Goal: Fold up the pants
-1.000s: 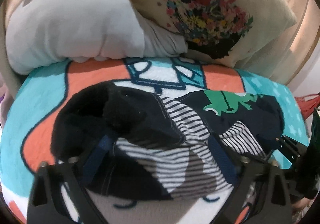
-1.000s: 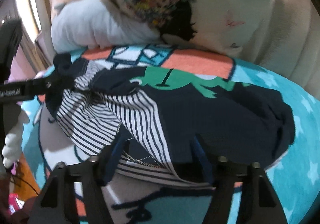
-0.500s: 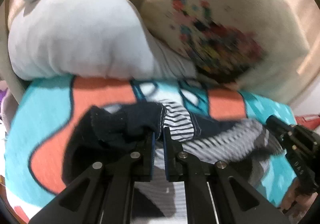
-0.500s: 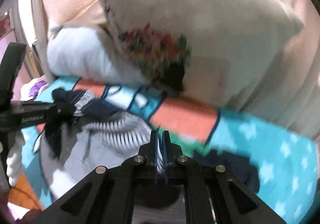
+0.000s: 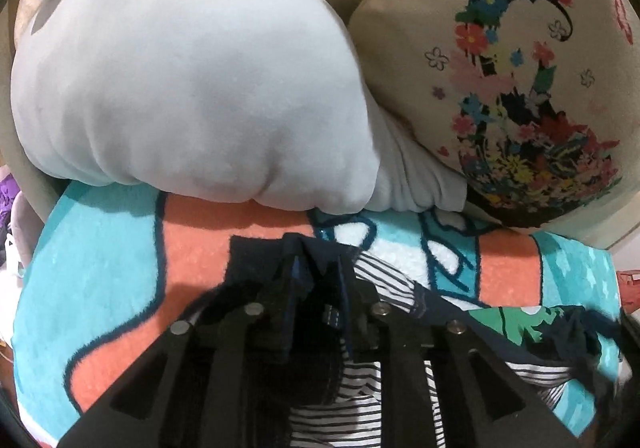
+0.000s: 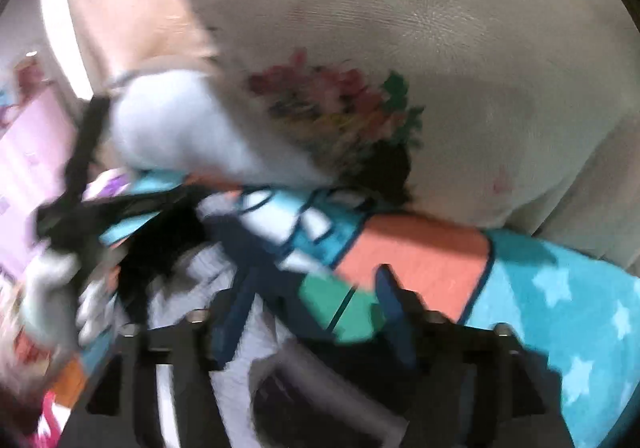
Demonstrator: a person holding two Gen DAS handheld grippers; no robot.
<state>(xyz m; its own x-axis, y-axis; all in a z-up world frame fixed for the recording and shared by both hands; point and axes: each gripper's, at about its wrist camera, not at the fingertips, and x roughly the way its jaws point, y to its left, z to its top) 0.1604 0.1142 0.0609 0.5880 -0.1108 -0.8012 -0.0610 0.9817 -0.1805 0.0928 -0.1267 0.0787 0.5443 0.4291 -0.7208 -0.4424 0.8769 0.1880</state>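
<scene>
Both grippers have moved: the left gripper [image 5: 318,276], whose jaws have just been opening a little, now stands narrow with a dark fold of the pants [image 5: 400,288] between its fingers, while the right gripper [image 6: 316,288] has just been opening and stands wide, with cloth between the jaws but not pinched. Pants lie on the blanket [image 5: 100,268], long axis from 9 to 3 o'clock, running from the left gripper toward 4 o'clock. I judge the left hand nearer the fold.

Two close, downward wrist views, shared blanket [image 5: 100,268].
</scene>
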